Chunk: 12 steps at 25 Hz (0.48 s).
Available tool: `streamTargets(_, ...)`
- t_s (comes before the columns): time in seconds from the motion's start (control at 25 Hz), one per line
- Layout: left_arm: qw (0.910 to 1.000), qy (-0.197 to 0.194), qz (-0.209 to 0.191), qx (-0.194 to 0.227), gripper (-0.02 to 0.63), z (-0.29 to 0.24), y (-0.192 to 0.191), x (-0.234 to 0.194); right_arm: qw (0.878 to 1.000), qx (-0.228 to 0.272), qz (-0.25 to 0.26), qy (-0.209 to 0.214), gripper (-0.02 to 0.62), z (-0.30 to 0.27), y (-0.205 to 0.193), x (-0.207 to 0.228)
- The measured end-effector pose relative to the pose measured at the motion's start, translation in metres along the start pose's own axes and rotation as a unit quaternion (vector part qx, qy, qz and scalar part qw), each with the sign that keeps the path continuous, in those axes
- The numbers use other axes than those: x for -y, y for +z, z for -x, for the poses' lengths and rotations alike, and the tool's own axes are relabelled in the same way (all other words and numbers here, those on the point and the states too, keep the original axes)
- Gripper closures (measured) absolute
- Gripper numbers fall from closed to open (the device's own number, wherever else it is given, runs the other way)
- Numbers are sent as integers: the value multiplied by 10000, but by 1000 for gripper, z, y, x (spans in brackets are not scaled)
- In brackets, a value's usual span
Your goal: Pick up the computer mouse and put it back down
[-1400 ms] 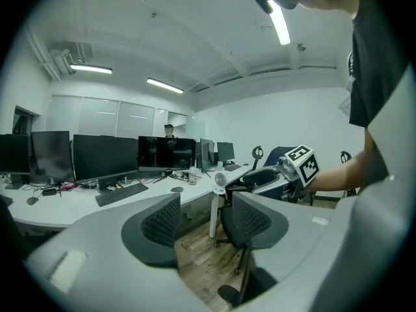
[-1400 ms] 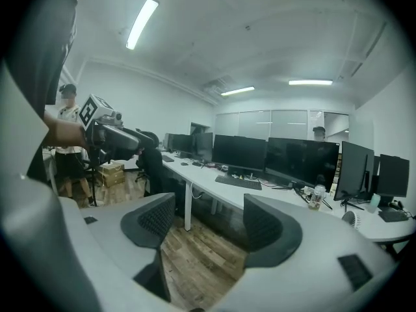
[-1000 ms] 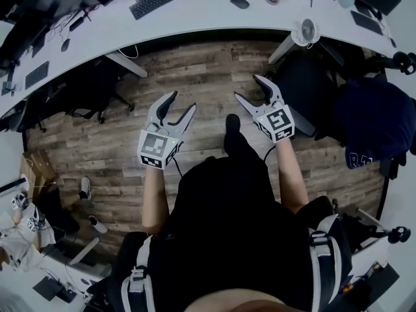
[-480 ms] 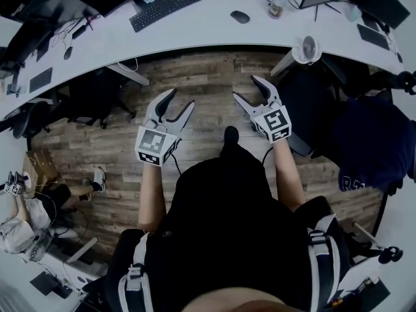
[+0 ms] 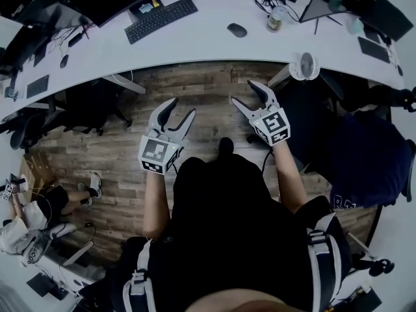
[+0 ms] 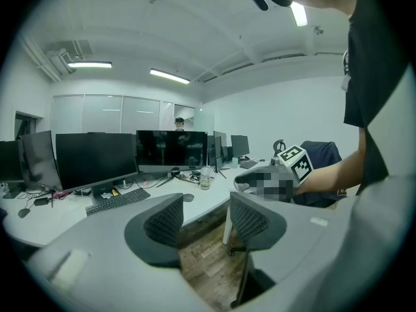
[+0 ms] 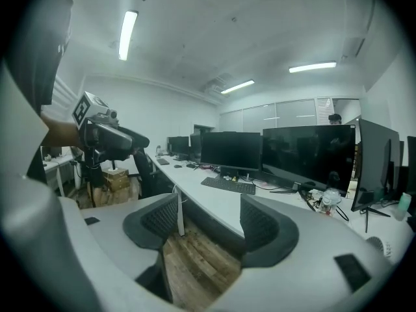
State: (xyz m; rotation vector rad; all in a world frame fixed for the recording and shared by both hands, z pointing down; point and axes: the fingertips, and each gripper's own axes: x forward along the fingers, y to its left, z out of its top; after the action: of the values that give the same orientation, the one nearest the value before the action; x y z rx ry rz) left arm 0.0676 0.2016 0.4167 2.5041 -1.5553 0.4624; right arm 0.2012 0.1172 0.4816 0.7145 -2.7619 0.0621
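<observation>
Approach step, to judge from the layout: no grasp made yet, nothing lifted. Computer mouse [image 5: 236,30] flat and untouched on the white surface [image 5: 195,44], to the right of the keyboard [image 5: 160,19] and left of a clear cup [image 5: 275,19], well apart from both grippers.

Left gripper [image 5: 182,108] and right gripper [image 5: 242,91] held out side by side over the wooden floor [image 5: 201,83], short of the surface's near edge and aimed toward it. Left fingers [image 6: 162,221] apart, having just been closing a little, with nothing between them but floor and the surface beyond. Right fingers [image 7: 260,225] likewise apart, also just narrowed slightly, and empty.

Next move, as a judgement: close the remaining gap to the surface first, then bring one gripper over the mouse. Probably the right one, being nearer to it in the head view, though not certain. Keep the fingers wide on the way in, straddle the mouse across its sides, and come down low before closing. Low, smooth, rounded body, so likely to squirt out if pinched high; grip near the base and close gently until firm. Lift only just clear, set back down flat, release. Mind the cup just beside on the way in.
</observation>
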Motion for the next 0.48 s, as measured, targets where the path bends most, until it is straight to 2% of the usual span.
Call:
streamTargets(0.16,9999,34,124,-8,382,-9,-2,-14,10000,-63,-7,54,298,-18,2,10)
streamTargets(0.48,9998,8,208,38,387,-34,2,-81,9997,-220,103,56,299,-76,13,28)
